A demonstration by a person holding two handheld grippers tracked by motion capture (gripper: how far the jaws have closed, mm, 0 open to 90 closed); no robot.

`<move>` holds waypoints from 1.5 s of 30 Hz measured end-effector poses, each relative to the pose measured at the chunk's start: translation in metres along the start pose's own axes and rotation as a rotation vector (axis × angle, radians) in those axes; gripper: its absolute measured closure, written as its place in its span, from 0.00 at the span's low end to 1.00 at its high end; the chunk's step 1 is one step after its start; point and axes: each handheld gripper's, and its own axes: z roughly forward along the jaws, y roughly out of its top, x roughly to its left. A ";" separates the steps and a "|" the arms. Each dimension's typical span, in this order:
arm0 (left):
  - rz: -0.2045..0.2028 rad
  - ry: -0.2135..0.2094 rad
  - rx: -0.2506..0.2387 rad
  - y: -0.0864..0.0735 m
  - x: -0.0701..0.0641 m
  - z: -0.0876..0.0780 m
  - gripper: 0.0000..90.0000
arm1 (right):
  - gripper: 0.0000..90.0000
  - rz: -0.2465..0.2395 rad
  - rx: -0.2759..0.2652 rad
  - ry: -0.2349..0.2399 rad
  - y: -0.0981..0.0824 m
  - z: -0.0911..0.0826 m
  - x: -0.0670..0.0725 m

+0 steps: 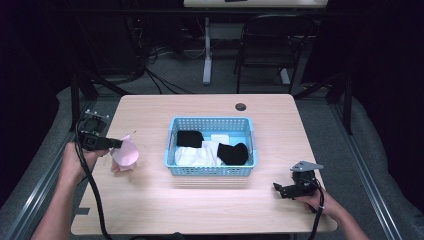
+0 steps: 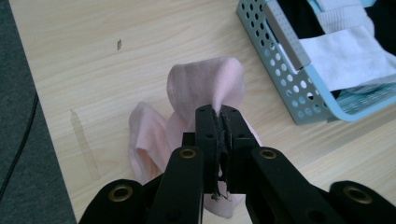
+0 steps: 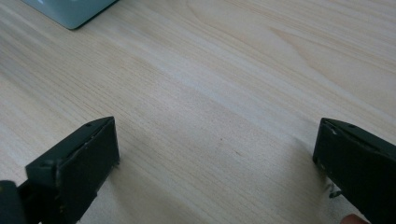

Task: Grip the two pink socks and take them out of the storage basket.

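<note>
Clenched on a fold of the pink cloth [image 2: 205,88], the left gripper [image 1: 116,143] is held near the left edge of the table [image 1: 150,107], and the cloth is draped down onto the tabletop just left of the blue basket [image 1: 212,171]. Black and white garments are seen piled inside the basket at the middle of the table. Near the front right corner, the right gripper [image 1: 280,189] is held low over bare wood with its jaws spread wide and nothing between them.
</note>
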 end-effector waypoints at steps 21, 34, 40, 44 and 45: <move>-0.033 -0.005 0.109 -0.019 0.009 0.066 0.95 | 0.00 0.000 -0.001 0.000 0.000 0.000 0.000; -0.034 0.014 0.125 -0.025 0.005 0.088 0.90 | 0.00 0.000 -0.001 -0.001 0.000 0.000 0.000; -0.050 0.040 0.087 -0.023 0.001 0.077 0.59 | 0.00 0.000 -0.001 -0.002 0.000 0.000 0.000; -0.056 0.072 0.032 -0.025 -0.003 0.060 0.24 | 0.00 0.001 -0.001 -0.001 0.000 0.000 0.000; -0.057 0.077 0.016 -0.025 -0.004 0.055 0.19 | 0.00 0.001 -0.001 -0.002 0.000 0.000 0.000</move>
